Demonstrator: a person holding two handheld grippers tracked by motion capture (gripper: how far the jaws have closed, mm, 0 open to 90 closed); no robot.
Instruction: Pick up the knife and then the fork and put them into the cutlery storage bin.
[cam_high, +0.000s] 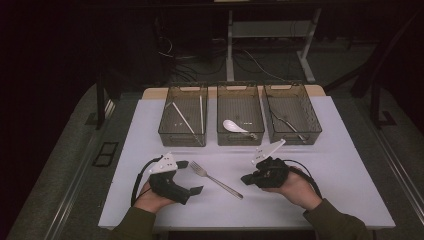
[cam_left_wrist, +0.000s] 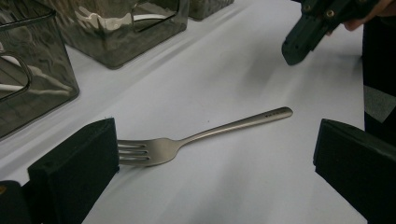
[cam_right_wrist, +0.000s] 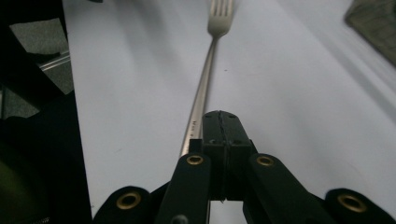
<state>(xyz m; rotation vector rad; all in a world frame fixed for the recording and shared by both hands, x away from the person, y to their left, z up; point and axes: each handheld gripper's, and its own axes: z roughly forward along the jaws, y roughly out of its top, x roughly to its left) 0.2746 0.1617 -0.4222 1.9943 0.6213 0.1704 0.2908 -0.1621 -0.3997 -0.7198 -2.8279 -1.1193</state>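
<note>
Here my right gripper (cam_right_wrist: 220, 122) is pressed together empty over the fork (cam_right_wrist: 205, 84), my left gripper's (cam_left_wrist: 210, 168) fingers wide apart.

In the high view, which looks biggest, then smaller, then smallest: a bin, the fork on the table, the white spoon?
1. Bin; all three bins look alike.
2. Fork.
3. White spoon, though it lies farther from the camera.

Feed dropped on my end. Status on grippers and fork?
Left gripper open, jaws either side of the fork, not touching. Right gripper shut, empty, tips above the handle end. Fork flat on the table. Nothing in the way.
</note>
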